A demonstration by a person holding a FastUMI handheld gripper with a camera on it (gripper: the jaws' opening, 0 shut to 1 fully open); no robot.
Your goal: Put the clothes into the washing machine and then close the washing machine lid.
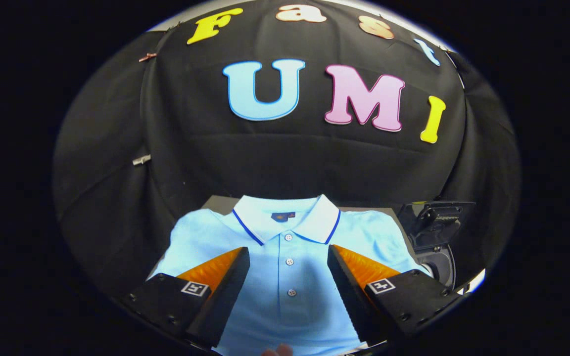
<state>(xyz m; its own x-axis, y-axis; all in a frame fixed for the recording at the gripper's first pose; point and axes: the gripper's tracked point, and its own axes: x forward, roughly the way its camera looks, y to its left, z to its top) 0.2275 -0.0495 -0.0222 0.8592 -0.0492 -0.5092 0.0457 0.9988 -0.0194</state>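
Black cloth backs a tabletop (215, 201) where a pale blue polo shirt (287, 257) lies flat, collar at the far side. Gripper (289, 264) fingers are spread wide above its button placket, holding nothing. A dark machine (433, 232) sits to the right. Nothing seems loaded yet; grasping, loading and closing the lid all remain.

A light blue polo shirt (290, 277) lies flat, front up, white collar pointing away from the gripper (289, 257). Gripper fingers stand wide apart above the shirt, the button placket visible between them; nothing is held. A dark washing machine (433, 232) sits just beside the shirt's right sleeve.
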